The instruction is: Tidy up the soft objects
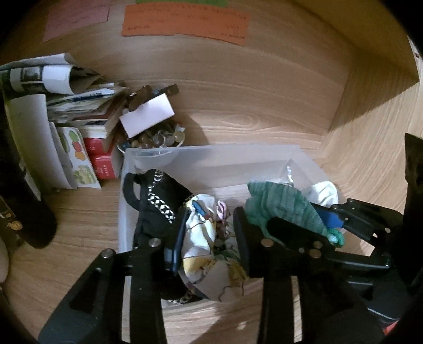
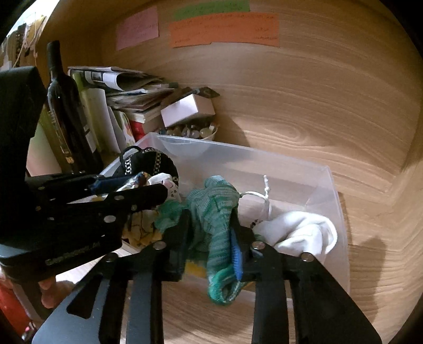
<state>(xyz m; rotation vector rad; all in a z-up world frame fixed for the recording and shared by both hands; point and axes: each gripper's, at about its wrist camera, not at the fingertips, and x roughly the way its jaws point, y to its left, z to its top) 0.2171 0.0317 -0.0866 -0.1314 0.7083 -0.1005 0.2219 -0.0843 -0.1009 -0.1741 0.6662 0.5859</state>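
Note:
A clear plastic bin [image 1: 211, 158] [image 2: 264, 158] stands on the wooden shelf. It holds a black patterned pouch [image 1: 158, 195] [image 2: 150, 161], a floral cloth [image 1: 201, 232] [image 2: 142, 227] and a white sock [image 1: 323, 193] [image 2: 304, 232]. My right gripper [image 2: 211, 232] is over the bin, closed on a green knitted sock [image 2: 214, 211] [image 1: 280, 206] that hangs from it. My left gripper [image 1: 208, 232] is open over the bin's left part, its fingers either side of the floral cloth.
A stack of books and papers [image 1: 79, 105] [image 2: 127, 92], a small white box [image 1: 146, 115] [image 2: 187, 108] over a bowl of marbles [image 1: 156, 137] [image 2: 193, 131] and a dark bottle [image 2: 66, 111] stand left of the bin. Coloured notes [image 1: 185, 23] [image 2: 224, 29] hang on the back wall.

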